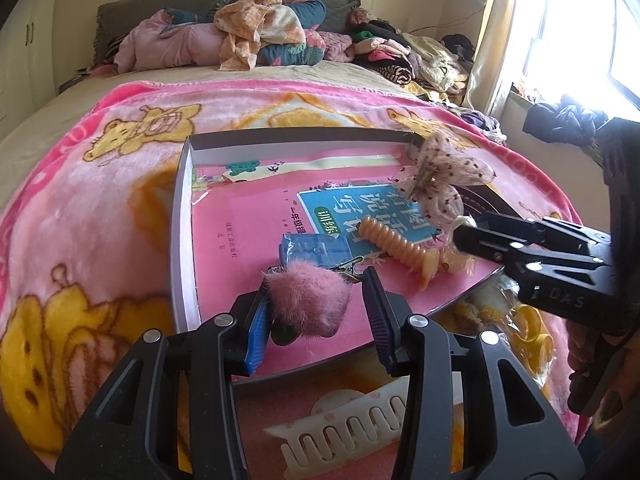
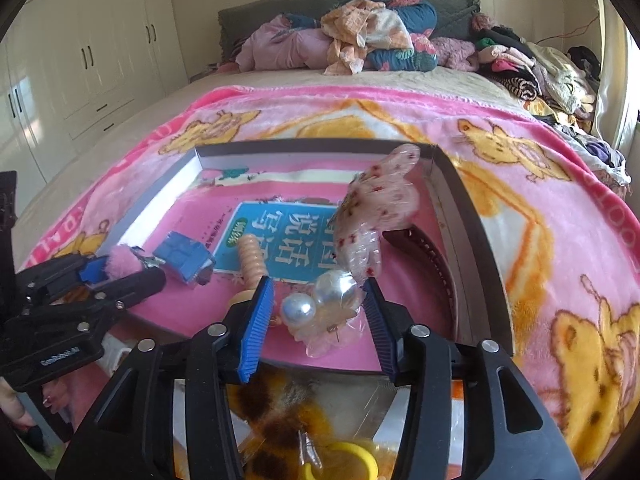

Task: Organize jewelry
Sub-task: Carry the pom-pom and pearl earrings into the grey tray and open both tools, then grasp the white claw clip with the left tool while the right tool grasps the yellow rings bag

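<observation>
A shallow box (image 1: 182, 216) with a pink book (image 1: 248, 232) as its floor lies on the bed. My left gripper (image 1: 318, 308) is open around a pink fluffy pompom clip (image 1: 310, 302) on the book. My right gripper (image 2: 318, 320) is open around a pearl hair piece in clear wrap (image 2: 320, 304), joined to a dotted sheer flower (image 2: 380, 204). In the left wrist view the right gripper (image 1: 460, 236) stands by the flower (image 1: 440, 172). A beige ribbed spiral clip (image 1: 394, 246) and a blue packet (image 1: 312, 248) lie between them.
A cream comb clip (image 1: 340, 432) lies under my left gripper. A yellow ring (image 2: 352, 460) and a brown fuzzy clip (image 2: 280, 412) lie under my right one. A dark headband (image 2: 436, 264) curves along the box's right wall. Piled clothes (image 2: 360, 36) fill the bed's far end.
</observation>
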Available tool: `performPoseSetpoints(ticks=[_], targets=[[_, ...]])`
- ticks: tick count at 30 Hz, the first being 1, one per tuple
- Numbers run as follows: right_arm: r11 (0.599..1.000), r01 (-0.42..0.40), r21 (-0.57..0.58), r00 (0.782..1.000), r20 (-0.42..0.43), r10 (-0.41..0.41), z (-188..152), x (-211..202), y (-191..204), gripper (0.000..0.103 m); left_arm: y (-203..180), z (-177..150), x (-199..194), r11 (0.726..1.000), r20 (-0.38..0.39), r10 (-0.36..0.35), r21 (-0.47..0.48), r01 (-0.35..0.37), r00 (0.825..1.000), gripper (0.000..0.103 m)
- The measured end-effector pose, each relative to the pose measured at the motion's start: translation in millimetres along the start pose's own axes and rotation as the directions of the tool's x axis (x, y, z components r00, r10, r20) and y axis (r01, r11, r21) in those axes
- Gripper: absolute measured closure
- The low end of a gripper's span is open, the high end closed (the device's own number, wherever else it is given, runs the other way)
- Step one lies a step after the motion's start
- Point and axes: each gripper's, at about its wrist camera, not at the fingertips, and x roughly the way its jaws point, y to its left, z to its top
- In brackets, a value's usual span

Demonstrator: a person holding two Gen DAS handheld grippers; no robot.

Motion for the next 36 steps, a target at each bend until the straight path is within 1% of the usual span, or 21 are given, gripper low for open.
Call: performPoseSetpoints(ticks=[3,6,11,13,14,16,20,22,36], targets=[[1.000,0.005,-0.005,1.000,0.027,-0.005,1,-11,1,0.051,0,0,0,1.000,0.000,0.000,0.000,0.000,1.000,0.067],[1.000,0.007,-0.001,0.999,0.046,-0.007,1,-21,0,0.045,-1,0,-2,1.000,0.004,-0.003,-0.004,0.003,1.000,0.057],[1.000,0.022,0.002,0.997,0.076,-0.022,-2,-37,0,0.037,-3,0,-5,1.000,0.011,-0.006,-0.007,0.006,1.000,0.049],[1.000,0.025,0.005,0.996,0.085,-0.025,-3,-42,0,0.031,-4,-1,-9,1.000,0.016,-0.009,-0.009,0.009,1.000,0.042],[1.000,0.025,0.008,0.996,0.090,-0.026,-4,-44,0,0.029,-4,-1,-10,1.000,0.019,-0.013,-0.011,0.013,1.000,0.040],[1.000,0.027,0.014,0.995,0.099,-0.028,-5,-49,0,0.026,-6,-1,-15,1.000,0.027,-0.019,-0.013,0.019,0.999,0.033],[0.999,0.037,0.012,0.993,0.113,-0.038,-5,-58,0,0.025,-9,0,-23,1.000,0.040,-0.023,-0.007,0.023,0.999,0.029],[0.999,0.037,0.013,0.992,0.118,-0.038,-5,-62,0,0.025,-11,1,-28,1.000,0.052,-0.025,-0.006,0.025,0.998,0.025],[0.998,0.056,0.008,0.984,0.170,-0.057,-8,-98,-1,0.025,-17,5,-60,1.000,0.116,-0.027,-0.010,0.029,0.993,0.024]])
